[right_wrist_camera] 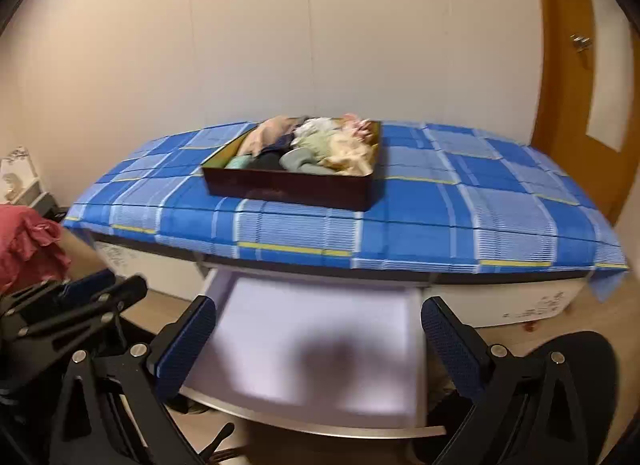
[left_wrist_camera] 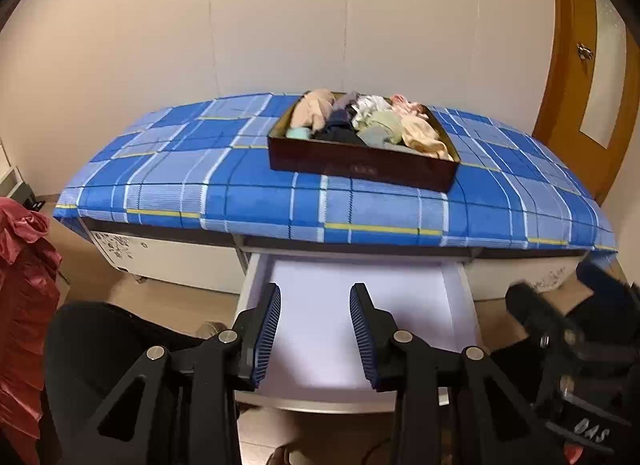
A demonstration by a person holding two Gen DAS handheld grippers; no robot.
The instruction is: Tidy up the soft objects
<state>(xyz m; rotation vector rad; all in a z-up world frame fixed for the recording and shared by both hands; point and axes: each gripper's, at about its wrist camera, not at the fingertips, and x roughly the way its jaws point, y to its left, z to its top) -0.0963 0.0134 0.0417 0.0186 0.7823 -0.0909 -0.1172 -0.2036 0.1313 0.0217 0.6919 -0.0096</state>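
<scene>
Both grippers are empty right now. The left gripper (left_wrist_camera: 315, 335) has its ribbed blue pads (left_wrist_camera: 268, 335) fairly close together with a clear gap and nothing between them. The right gripper (right_wrist_camera: 318, 349) is spread wide, also holding nothing. Both hang over the open drawer (left_wrist_camera: 352, 317), which is pulled out toward the near side and looks bare inside, just a pale liner.

Further out, the plaid blue cloth (left_wrist_camera: 200, 185) covers the tabletop above the drawer, and the dark box (left_wrist_camera: 360, 169) sits on it toward the far side, a bit right of centre in the left wrist view. It's stuffed with soft clothes (left_wrist_camera: 380, 125): beige, navy, sage green, white and pink pieces, all bunched up.

Handling guess: that stuff is light and floppy, so it will sag and trail, and one piece may drag a neighbour out with it. Probably best to pinch a thick fold or bunched ridge on a top piece, like the yellowish one (left_wrist_camera: 424, 137) at the near right. A single thin edge could slip out of the pads.

A red garment (left_wrist_camera: 24, 285) hangs off at the near left, and a wooden door (left_wrist_camera: 588, 77) stands far right.
</scene>
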